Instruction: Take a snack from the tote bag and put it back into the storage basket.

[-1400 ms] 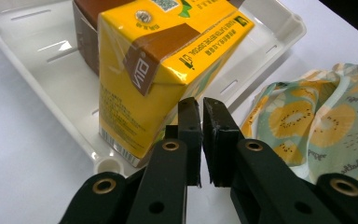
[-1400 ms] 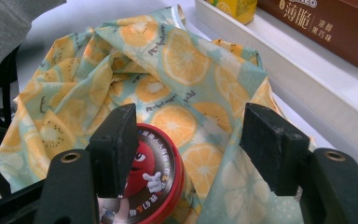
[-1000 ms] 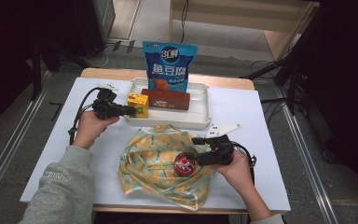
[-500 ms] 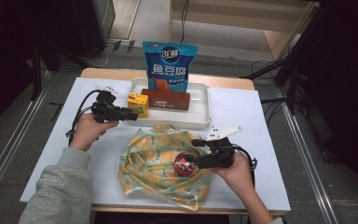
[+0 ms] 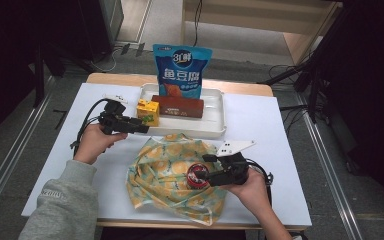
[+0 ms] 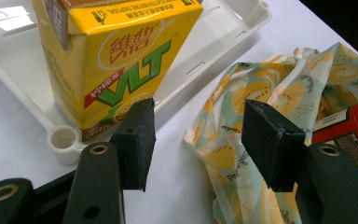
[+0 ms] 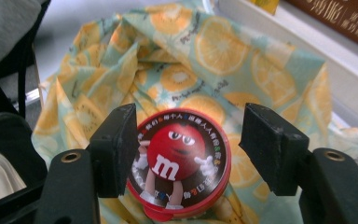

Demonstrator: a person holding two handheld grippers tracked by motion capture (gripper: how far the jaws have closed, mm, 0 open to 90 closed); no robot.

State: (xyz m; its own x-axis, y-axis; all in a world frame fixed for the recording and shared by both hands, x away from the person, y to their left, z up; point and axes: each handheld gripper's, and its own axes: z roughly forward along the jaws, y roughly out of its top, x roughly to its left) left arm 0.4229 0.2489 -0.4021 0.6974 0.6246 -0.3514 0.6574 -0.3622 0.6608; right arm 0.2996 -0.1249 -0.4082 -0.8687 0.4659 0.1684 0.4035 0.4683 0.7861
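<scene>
My left gripper point(image 6: 196, 140) had just opened off the yellow carton point(image 5: 147, 111), leaving it standing in the tray point(image 5: 215, 131), while my right gripper point(image 7: 186, 149), seemingly unclamped, straddled the red tin point(image 7: 179, 163) on the cloth point(image 5: 167, 172).

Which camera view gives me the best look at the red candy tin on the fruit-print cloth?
The right gripper view: the red candy tin sits close up, its lid and cartoon character legible. The high view shows it small on the fruit-print cloth, at. The left gripper view catches just its side at the right edge.
</scene>
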